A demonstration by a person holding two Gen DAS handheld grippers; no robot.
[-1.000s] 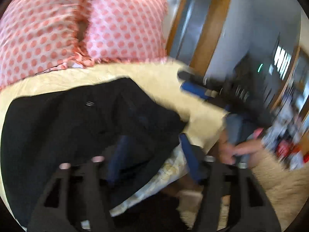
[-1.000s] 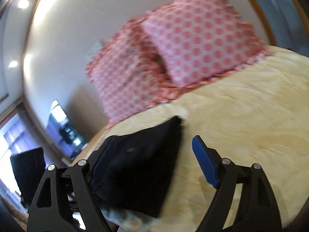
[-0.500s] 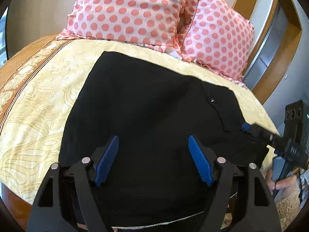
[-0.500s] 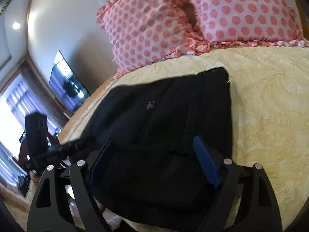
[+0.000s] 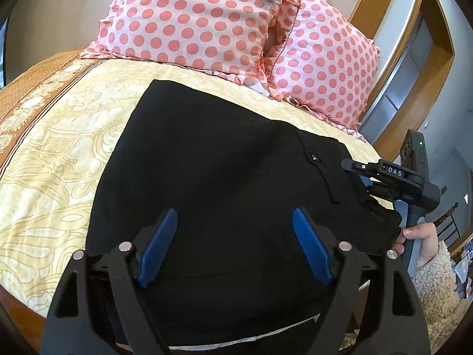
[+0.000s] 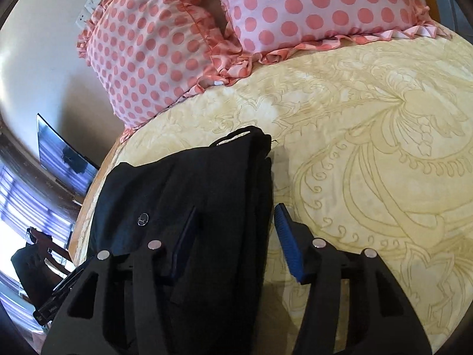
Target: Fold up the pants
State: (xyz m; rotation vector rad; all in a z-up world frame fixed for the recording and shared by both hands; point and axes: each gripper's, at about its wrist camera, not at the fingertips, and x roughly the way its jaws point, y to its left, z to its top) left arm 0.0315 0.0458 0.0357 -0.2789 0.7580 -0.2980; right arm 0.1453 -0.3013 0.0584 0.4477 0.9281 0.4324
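Black pants [image 5: 224, 177] lie folded on a yellow patterned bedspread [image 5: 59, 153]. My left gripper [image 5: 235, 233] is open and empty, hovering over the near part of the pants. My right gripper [image 6: 236, 224] is open, its blue pads straddling the right edge of the pants [image 6: 212, 183], low at the fabric. From the left wrist view the right gripper [image 5: 359, 174] shows at the pants' right edge. A small metal button [image 6: 142, 219] shows on the fabric.
Two pink polka-dot pillows [image 5: 201, 20] stand at the head of the bed [image 6: 369, 124]. A wooden door frame [image 5: 393, 68] is at the right. A wall screen [image 6: 59, 153] and a chair [image 6: 32, 263] are at the left, beyond the bed edge.
Both grippers have come closer over the pants. The right gripper has dropped to the pants' right edge and its jaws have narrowed a little around it. The pants lie flat now.
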